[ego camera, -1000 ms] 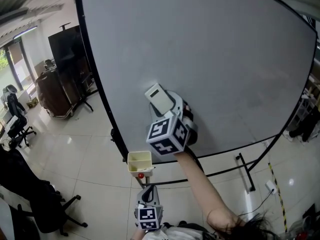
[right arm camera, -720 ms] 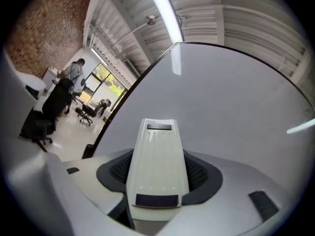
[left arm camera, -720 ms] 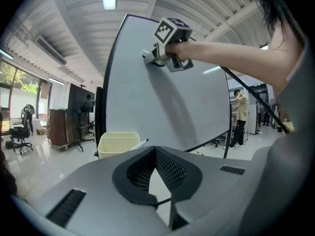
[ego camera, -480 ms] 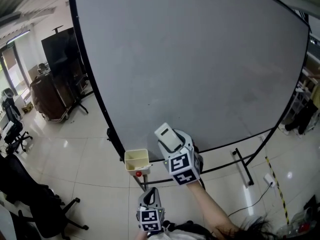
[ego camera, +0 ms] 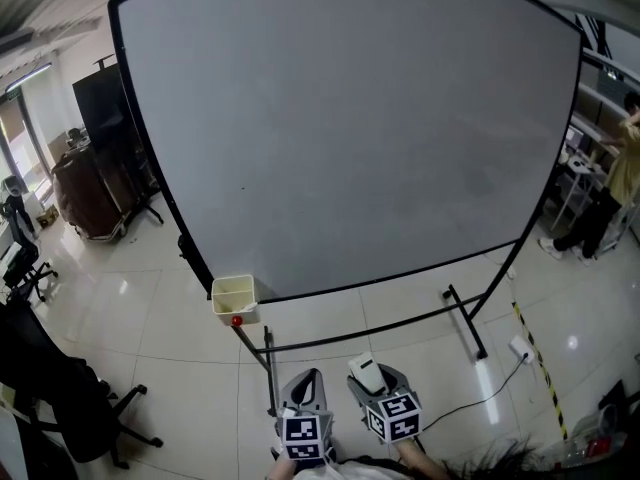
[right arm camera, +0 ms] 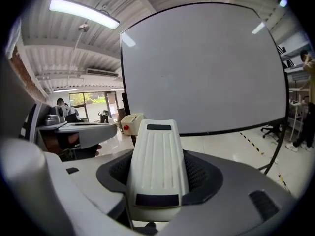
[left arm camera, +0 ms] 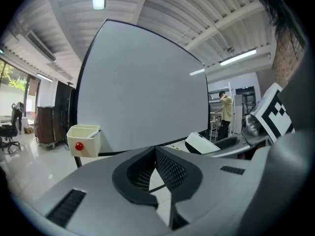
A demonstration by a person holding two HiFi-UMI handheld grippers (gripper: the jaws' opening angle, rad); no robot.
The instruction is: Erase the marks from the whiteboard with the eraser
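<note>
Right gripper point(ego camera: 369, 379) lowered off whiteboard point(ego camera: 350, 118), fingers pinching eraser point(right arm camera: 157, 161), left gripper point(ego camera: 305, 384) fingers pressed together

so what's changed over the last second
The right gripper, shut on the eraser, came off the whiteboard and dropped down and back, next to the left gripper. Its hold on the eraser stayed. The left gripper stayed low, shut and empty, and the cream box on the board's frame did not move.
</note>
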